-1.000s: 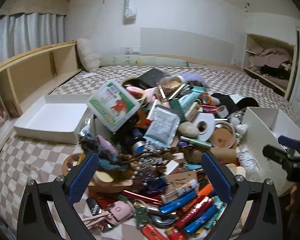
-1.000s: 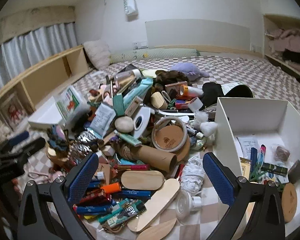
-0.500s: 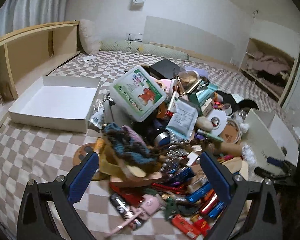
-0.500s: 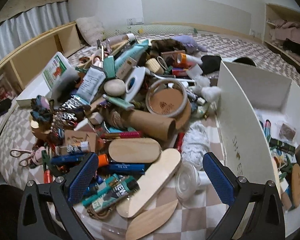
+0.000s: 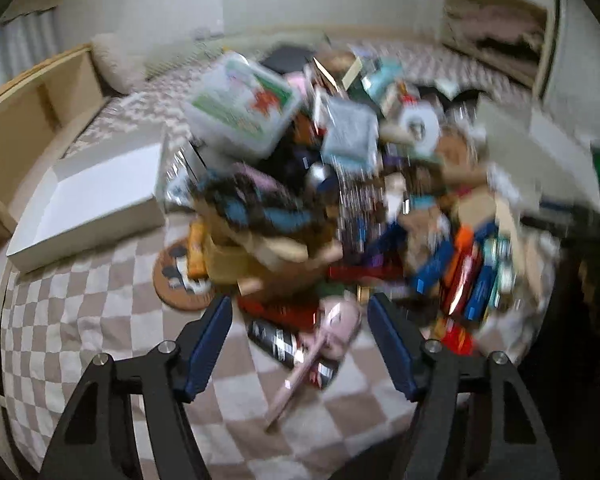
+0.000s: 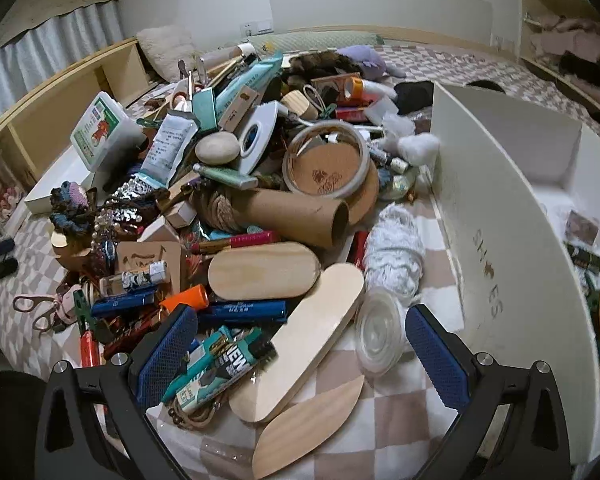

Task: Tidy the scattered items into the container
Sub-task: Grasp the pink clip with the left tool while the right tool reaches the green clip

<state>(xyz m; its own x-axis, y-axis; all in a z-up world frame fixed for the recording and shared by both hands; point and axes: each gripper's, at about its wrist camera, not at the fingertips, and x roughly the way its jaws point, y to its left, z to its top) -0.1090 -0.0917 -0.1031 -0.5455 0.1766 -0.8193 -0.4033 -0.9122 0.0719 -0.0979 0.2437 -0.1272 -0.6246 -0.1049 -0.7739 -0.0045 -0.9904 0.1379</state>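
Observation:
A tall pile of small items (image 6: 260, 184) covers the checkered bedspread: a cardboard tube (image 6: 296, 214), flat wooden ovals (image 6: 264, 270) and pens. My right gripper (image 6: 300, 312) stands open over a long wooden oval (image 6: 316, 328), beside a clear lid (image 6: 378, 334). The white box (image 6: 500, 200) with several things in it stands to its right. The left wrist view is blurred. There my left gripper (image 5: 299, 304) is low at the pile's near edge and its jaws are closing. Pink scissors (image 5: 324, 336) and a black packet (image 5: 272, 338) lie between the pads, untouched.
A shallow white tray (image 5: 88, 200) sits left of the pile, with a round cork coaster (image 5: 176, 276) near it. A green-labelled plastic case (image 5: 240, 108) tops the heap. A wooden bed frame (image 6: 60, 100) runs along the left side. Bare bedspread (image 5: 80, 320) lies at the near left.
My left gripper dropped toward the pile's near edge, rolled, and its jaws narrowed around the pink scissors. My right gripper sank closer to the wooden ovals and stayed wide.

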